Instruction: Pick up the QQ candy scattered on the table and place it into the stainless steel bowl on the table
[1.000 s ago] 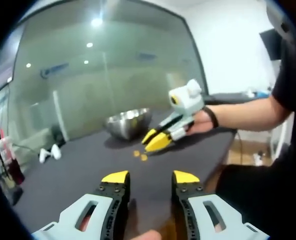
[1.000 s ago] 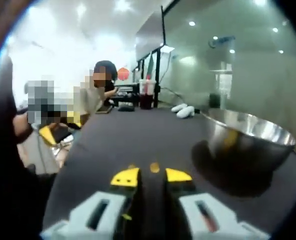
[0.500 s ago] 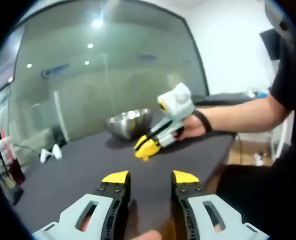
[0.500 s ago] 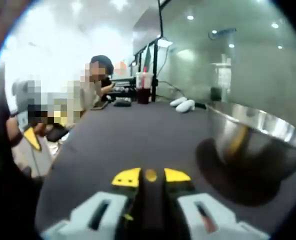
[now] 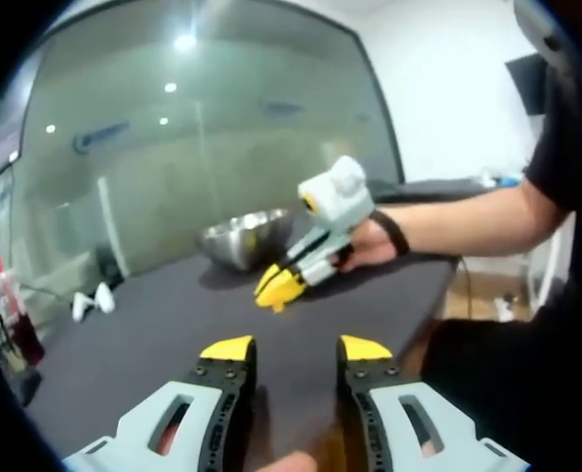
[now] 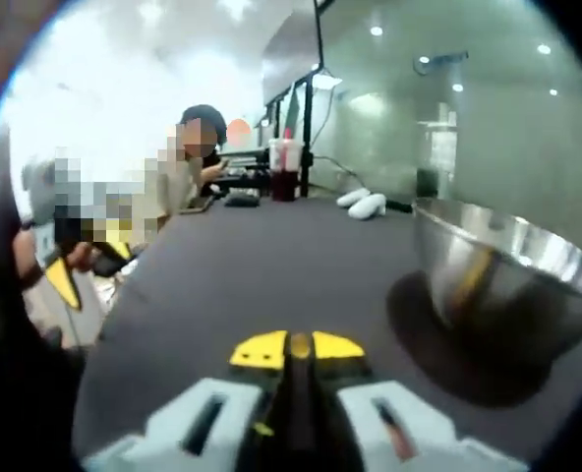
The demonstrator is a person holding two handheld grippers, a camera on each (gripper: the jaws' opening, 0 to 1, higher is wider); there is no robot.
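- R gripper point(image 6: 291, 346): jaws pinched nearly shut on one small orange QQ candy point(image 6: 299, 345), seen wedged between yellow tips in right gripper view. Same gripper seen from left gripper view point(image 5: 274, 285), tips together, angled down twd table point(image 5: 153, 334), just above or at surface — cannot tell if touching.
- L gripper point(image 5: 293, 347): released, yellow tips clearly apart, nothing between; hangs over near edge of table, idle.
- Bowl point(image 6: 512, 270): stainless, upright on dark table, ahead and to right of R gripper tips in right gripper view, near but apart. In left gripper view bowl point(image 5: 244, 236) sits just behind R gripper.
- Key relation: bowl lies fwd-right of held candy, rim higher than tips. Judged next move: lift, swing right over rim, then let go. R gripper much nearer bowl than L.
- Candy too small for long axis to be told; looks roundish.
- Other loose candies on table: none made out around R gripper tips; may be hidden behind them.
- Risk, as judgement: thin grip on tiny soft piece, could slip out during lift; low approach could knock tips on rim.
- Far end of table: white objs point(image 6: 362, 205), drink cup point(image 6: 284, 169), person seated point(image 6: 188, 162).
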